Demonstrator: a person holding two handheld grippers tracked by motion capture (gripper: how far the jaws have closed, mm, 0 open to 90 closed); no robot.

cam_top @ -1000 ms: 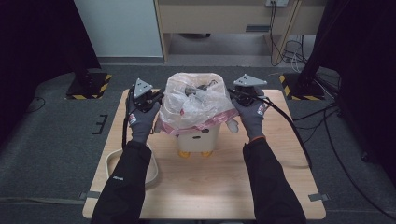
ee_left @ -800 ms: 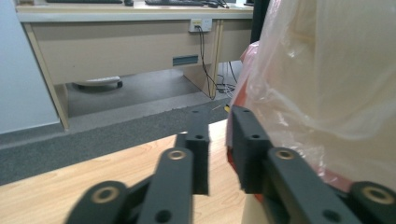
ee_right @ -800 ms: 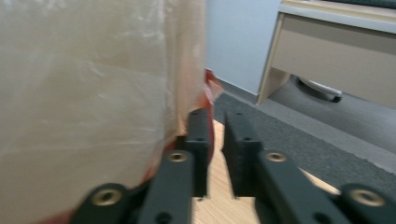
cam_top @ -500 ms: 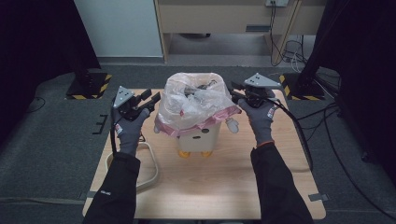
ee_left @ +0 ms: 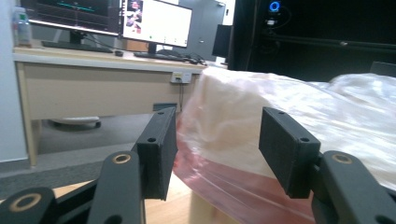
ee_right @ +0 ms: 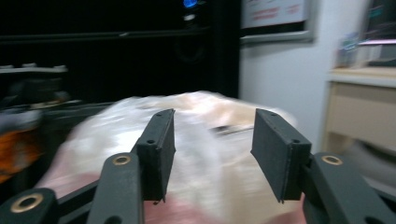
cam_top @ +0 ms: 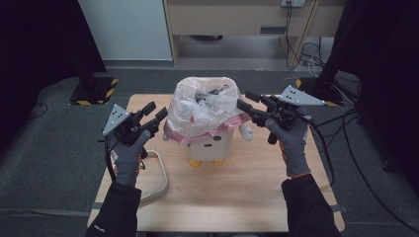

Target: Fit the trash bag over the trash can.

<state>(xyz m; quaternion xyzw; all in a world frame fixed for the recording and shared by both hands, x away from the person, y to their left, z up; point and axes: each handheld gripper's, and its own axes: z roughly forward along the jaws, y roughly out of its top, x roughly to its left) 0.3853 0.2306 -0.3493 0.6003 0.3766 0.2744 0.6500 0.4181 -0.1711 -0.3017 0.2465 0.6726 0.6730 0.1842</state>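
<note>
A small cream bin with orange feet stands mid-table on the wooden table. It is lined with a clear and pink plastic bag that bulges over its rim, with dark items inside at the top. My left gripper hovers open just left of the bag, apart from it. On the bag's right side, my right gripper is open too, its tips close to the plastic. The left gripper looks at the bag past empty jaws. The right gripper faces the blurred bag, holding nothing.
A white cord loop lies on the table's left part near my left forearm. Black cables trail off the right edge. Yellow-black striped bases stand on the floor behind. A desk with monitors lies beyond.
Both grippers have drawn outward from the bag's sides and a little toward the person, the left one going left and lower, the right one going right. The bin and bag stay put.
</note>
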